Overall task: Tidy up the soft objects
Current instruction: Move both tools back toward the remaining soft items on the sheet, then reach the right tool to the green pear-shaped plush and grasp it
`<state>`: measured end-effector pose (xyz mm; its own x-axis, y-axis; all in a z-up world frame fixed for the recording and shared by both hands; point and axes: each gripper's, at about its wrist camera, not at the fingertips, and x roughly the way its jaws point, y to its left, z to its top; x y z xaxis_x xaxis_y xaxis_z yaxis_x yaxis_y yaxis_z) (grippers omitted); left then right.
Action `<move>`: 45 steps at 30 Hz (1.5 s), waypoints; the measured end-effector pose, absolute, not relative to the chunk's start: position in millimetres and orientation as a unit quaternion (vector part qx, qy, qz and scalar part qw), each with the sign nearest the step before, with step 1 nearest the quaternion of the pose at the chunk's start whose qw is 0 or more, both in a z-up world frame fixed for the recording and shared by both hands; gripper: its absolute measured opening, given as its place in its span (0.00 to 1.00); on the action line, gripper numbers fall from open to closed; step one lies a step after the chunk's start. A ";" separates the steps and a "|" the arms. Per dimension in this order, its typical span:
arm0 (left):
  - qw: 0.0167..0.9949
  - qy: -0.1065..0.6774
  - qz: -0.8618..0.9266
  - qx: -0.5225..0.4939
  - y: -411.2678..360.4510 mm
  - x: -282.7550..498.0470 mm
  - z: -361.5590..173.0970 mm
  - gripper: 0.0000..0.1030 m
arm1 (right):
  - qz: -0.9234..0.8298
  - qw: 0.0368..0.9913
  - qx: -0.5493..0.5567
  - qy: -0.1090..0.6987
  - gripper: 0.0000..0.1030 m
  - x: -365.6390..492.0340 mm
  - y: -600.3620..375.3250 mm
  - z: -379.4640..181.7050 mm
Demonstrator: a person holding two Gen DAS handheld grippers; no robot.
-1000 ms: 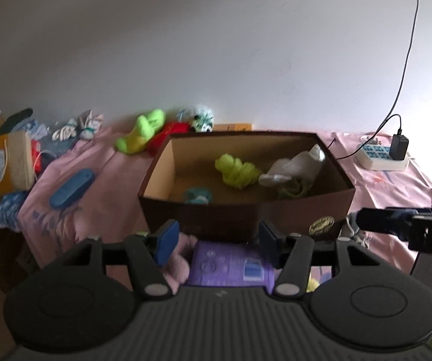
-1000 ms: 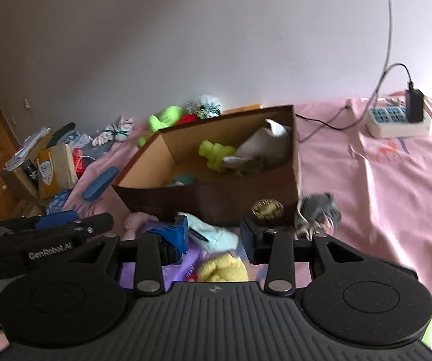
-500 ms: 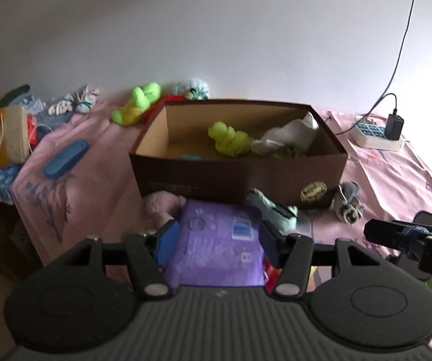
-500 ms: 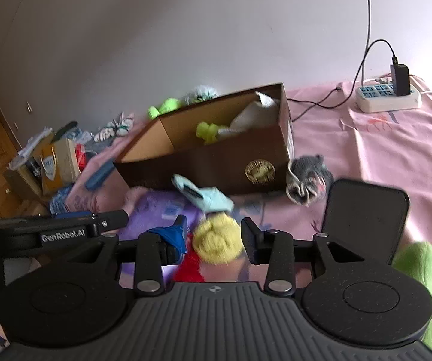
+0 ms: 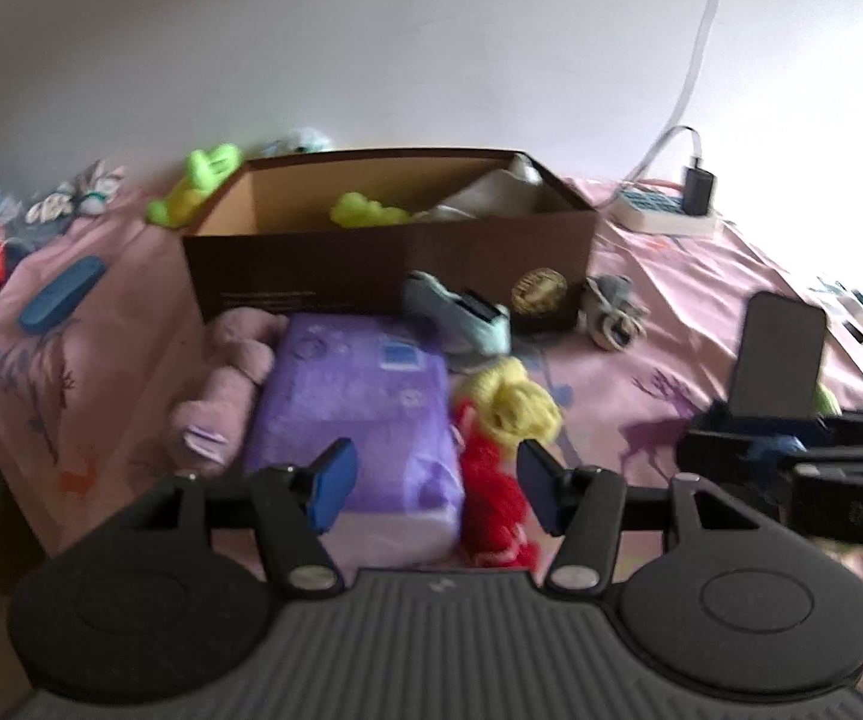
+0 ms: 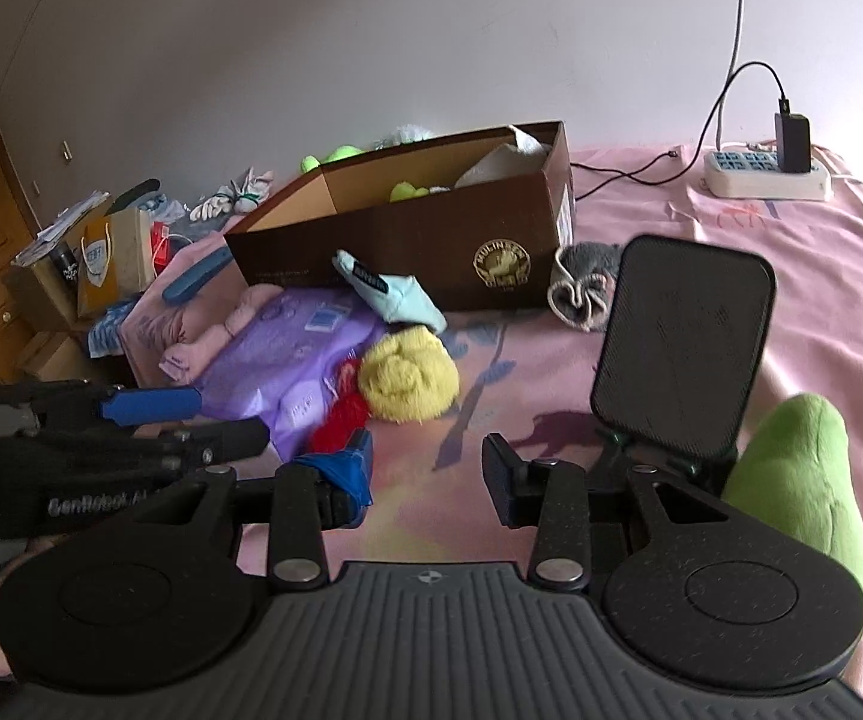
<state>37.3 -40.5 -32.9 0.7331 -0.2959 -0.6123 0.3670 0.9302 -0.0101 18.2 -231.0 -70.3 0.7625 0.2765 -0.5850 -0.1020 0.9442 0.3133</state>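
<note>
An open brown cardboard box (image 5: 383,276) (image 6: 431,240) stands on the pink bedsheet with soft items inside. In front of it lie a purple package (image 5: 353,396) (image 6: 275,360), a yellow soft ball (image 5: 515,402) (image 6: 407,381), a red woolly item (image 5: 494,498) (image 6: 341,414), a light blue sock (image 5: 461,312) (image 6: 389,291) and a pink plush (image 5: 227,372). My left gripper (image 5: 434,480) is open, hovering just short of the purple package and the red item. My right gripper (image 6: 428,477) is open over bare sheet, the yellow ball ahead to its left.
A black phone stand (image 6: 683,348) rises close on the right, a green plush (image 6: 797,468) beside it. A grey pouch (image 6: 581,288) lies at the box's corner. A power strip (image 6: 767,174) with cables sits far right. Bags and clutter (image 6: 101,252) stand past the bed's left edge.
Both grippers have drawn back from the box and sunk lower. The items in front of the box and the phone stand have come into view. Both jaws look as wide as before.
</note>
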 end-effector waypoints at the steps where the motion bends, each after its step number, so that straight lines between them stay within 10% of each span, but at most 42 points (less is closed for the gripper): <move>1: 0.928 0.316 -0.186 0.062 -42.3 33.1 -34.9 0.57 | 0.101 0.929 0.133 0.330 0.23 16.9 -231.6 -71.6; 45: 0.916 0.296 -0.204 0.177 -119.1 36.6 -117.8 0.59 | -0.081 0.918 0.183 0.342 0.28 -21.3 -332.4 -79.4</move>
<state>36.6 -119.1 -117.8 0.7415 -0.2689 -0.6148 0.4784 0.8543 0.2033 -21.3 -332.4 -79.4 0.7534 -0.0235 -0.6572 0.2730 0.9203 0.2802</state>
